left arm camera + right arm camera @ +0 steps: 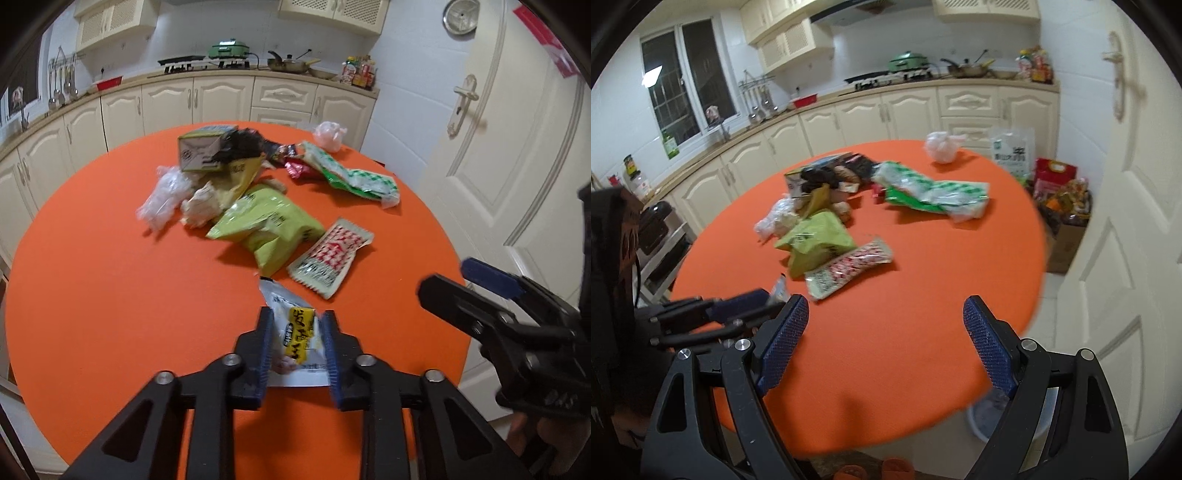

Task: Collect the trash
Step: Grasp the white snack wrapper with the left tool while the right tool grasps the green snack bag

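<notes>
At the bottom centre of the left wrist view, the left gripper has its 2 blue-padded fingers drawn in narrow on a white plastic snack wrapper with a yellow label, pads pressing both its sides! The wrapper's silvery top end pokes up past the fingertips, over the round orange table. Just above it in the frame lies a flat red-and-white checked sachet, and touching that on its left a crumpled yellow-green crisp bag. Further up sits the main heap: a clear crinkled plastic bag, a pale green cardboard box and a long green-and-white checked wrapper to the upper right. A tied white plastic bag sits alone near the far rim.

Over in the right wrist view, the right gripper hangs above bare orange cloth at the bottom centre, fingers spread wide, nothing between them. A pale bucket peeks out under the table edge, lower right.
</notes>
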Available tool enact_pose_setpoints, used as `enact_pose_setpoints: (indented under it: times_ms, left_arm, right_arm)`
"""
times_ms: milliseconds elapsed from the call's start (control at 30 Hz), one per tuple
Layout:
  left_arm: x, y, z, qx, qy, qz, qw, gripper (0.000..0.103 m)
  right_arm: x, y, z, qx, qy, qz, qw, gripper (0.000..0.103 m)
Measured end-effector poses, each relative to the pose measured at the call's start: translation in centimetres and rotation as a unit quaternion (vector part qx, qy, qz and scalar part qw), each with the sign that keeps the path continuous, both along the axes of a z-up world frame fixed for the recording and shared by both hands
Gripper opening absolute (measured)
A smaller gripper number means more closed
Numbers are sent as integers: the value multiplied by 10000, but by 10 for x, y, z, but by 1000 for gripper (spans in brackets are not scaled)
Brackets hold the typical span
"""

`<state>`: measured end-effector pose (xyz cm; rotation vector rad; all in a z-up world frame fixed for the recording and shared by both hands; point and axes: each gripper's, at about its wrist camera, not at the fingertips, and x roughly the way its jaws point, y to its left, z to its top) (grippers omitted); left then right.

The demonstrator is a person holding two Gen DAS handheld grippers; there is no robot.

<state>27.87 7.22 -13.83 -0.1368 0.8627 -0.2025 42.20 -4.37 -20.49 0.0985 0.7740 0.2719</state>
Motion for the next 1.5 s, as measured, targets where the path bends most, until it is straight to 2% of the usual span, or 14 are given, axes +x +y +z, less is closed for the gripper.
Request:
enact_pose_setpoints:
  times_ms: [33,67,267,600,700,733,767,900,967,1100,1233,1267,1400,1500]
  left_arm:
    - [-2,7,1,-127,-22,-43,9999,16]
    - [-5,10,3,-176,-47,-55,9998,6]
    - [-13,30,12,77,-149,41,9999,5]
    - [-24,60,16,-13,-139,92,9999,5]
    - [-25,66,18,-12,-168,117,9998,5]
    - [-25,66,19,-6,-172,116,9998,5]
    - [-26,68,19,1,-172,129,9998,5]
    - [-24,69,15,19,-82,136,9999,5]
    - [-23,69,12,-4,15,156,9999,8]
    - [-29,69,11,-86,67,199,9997,17]
    - [-36,65,18,-184,-23,191,9996,59]
    - [-39,62,20,-80,-93,221,9997,64]
    - [-37,56,14,124,-24,275,9995,62]
    - [-31,51,7,242,65,277,9993,54]
  right_arm:
    - [2,5,-1,6,24,16,10000,85]
    - [7,12,-2,-4,59,70,10000,85]
    - [34,49,-3,-123,179,389,9990,85]
    - [81,95,-14,-558,412,877,9937,83]
    - [93,107,-24,-750,539,991,9908,74]
    - [97,110,-28,-848,598,1008,9895,69]
    - [98,112,-29,-928,585,1012,9888,58]
    - [98,114,-32,-1052,596,1151,9860,44]
    - [96,113,-31,-1057,545,1189,9858,31]
    - [85,106,-24,-844,371,1229,9881,28]
    - [70,97,-17,-629,285,1229,9900,28]
    - [68,95,-14,-612,264,1218,9903,28]
    - [56,86,-6,-538,171,1149,9918,28]
    - [50,81,-1,-433,152,1111,9928,28]
